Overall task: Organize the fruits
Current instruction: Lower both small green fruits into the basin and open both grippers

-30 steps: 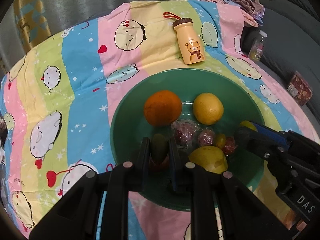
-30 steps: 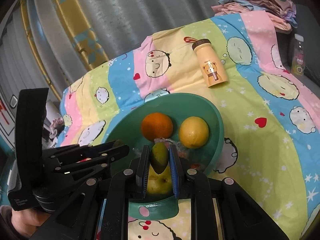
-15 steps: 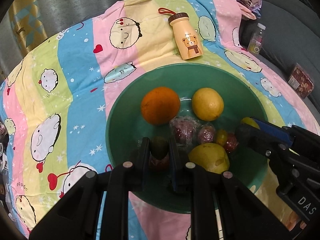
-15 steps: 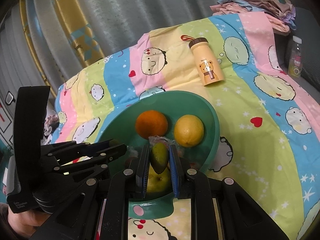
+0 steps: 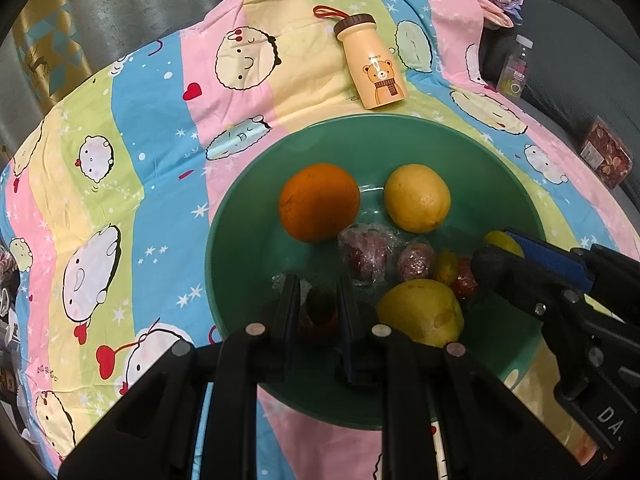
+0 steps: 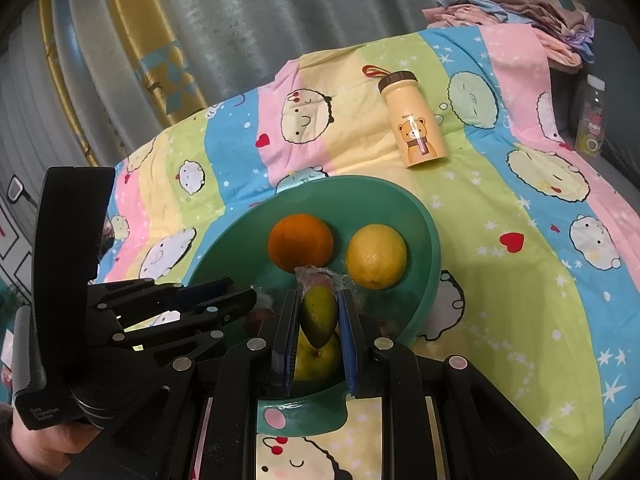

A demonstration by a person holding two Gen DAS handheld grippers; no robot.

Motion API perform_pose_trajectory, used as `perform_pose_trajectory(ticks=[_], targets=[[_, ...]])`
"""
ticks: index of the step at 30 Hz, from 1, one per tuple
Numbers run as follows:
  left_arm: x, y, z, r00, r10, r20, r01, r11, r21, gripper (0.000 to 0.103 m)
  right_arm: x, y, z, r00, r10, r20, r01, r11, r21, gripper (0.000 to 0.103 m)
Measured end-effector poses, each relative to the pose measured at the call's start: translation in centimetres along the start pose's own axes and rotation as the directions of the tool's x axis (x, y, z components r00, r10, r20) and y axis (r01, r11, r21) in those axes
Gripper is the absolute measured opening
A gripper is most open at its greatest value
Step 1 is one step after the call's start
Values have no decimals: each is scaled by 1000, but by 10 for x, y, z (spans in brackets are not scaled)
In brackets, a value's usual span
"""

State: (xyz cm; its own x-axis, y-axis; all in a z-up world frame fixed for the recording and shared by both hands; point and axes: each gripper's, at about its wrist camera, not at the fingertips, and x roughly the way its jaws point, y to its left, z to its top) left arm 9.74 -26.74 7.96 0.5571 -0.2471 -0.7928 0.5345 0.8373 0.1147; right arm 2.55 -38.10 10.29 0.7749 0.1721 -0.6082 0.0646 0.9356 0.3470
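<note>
A green bowl [image 5: 248, 216] on the patterned cloth holds an orange [image 5: 319, 201], a lemon [image 5: 417, 197], a large yellow-green fruit [image 5: 420, 312] and several small wrapped red fruits [image 5: 370, 249]. My left gripper [image 5: 319, 305] is low in the bowl's near side, shut on a small dark green-red fruit [image 5: 320, 309]. My right gripper [image 6: 318, 318] is shut on a small green-yellow mango [image 6: 318, 314], held over the bowl's [image 6: 424, 220] near rim. The right gripper also shows at the right in the left wrist view [image 5: 532, 264].
A yellow bear bottle [image 5: 372, 64] lies on the cloth beyond the bowl. A clear bottle [image 5: 516, 66] and a snack packet [image 5: 606, 152] sit at the right by a grey sofa. Folded clothes [image 6: 520, 12] are at the back. Curtains hang behind.
My left gripper has sunk lower into the bowl with its small fruit, and the view has drawn closer. My right gripper has shifted slightly with the mango still held.
</note>
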Motion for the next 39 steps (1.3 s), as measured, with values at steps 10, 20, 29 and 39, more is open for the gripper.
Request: perform_pose_trajectory(ticks=[10,20,29,39], targets=[[3,-2,0,1000,5,-10,-5,1000,12,18,3,2,-2,1000,-9,-16,9,1000,-10,20],[5,-3,0,1000,10,-20,-9,1000,18,18,4,3,-2,1000,-17,-20,17,1000,-11,20],[4,-2,1,1000,13,-17,-13,1000,21,20,3,3,-1,1000,-19,-18,19,1000,-10,20],[0,-1,1,1000,20,-7,-20,1000,19,27,-3,1,1,1000,-28,8,28,1000,6,21]])
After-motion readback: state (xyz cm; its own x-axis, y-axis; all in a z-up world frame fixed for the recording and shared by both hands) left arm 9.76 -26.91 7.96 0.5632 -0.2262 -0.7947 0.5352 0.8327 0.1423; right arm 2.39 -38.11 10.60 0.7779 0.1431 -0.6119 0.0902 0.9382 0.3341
